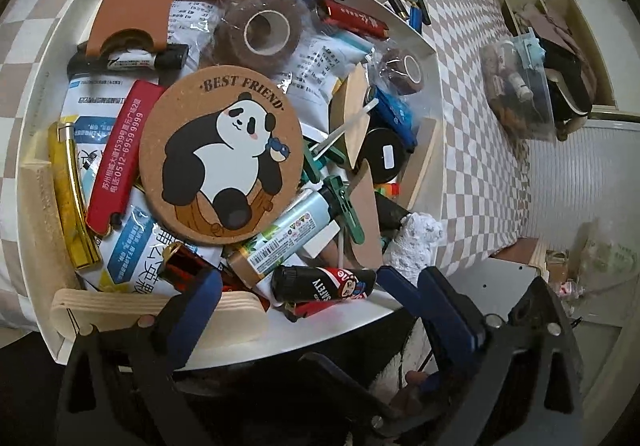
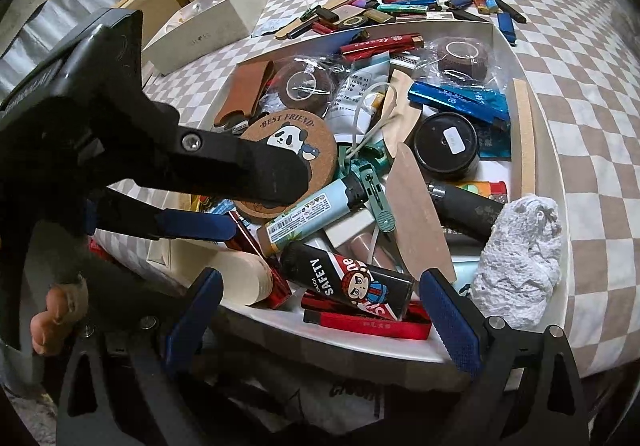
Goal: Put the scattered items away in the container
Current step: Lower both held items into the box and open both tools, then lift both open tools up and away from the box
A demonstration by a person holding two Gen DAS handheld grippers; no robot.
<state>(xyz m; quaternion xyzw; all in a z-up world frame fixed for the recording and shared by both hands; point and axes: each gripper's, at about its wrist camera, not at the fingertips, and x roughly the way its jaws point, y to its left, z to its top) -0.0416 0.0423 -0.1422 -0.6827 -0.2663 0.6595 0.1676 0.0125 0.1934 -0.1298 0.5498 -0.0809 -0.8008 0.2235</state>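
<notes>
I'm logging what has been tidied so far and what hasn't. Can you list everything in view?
container: one, white, on the checked cloth
panda coaster: one, cork, on top of the pile
tape rolls: two, brown, wrapped, far side of the container
black tin: one, inside, right
white cloth: one, near right corner
scattered lighters: many, mixed colours, beyond the container
cardboard box: one, cream, left
left gripper: fingers open, empty
right gripper: fingers open, empty
</notes>
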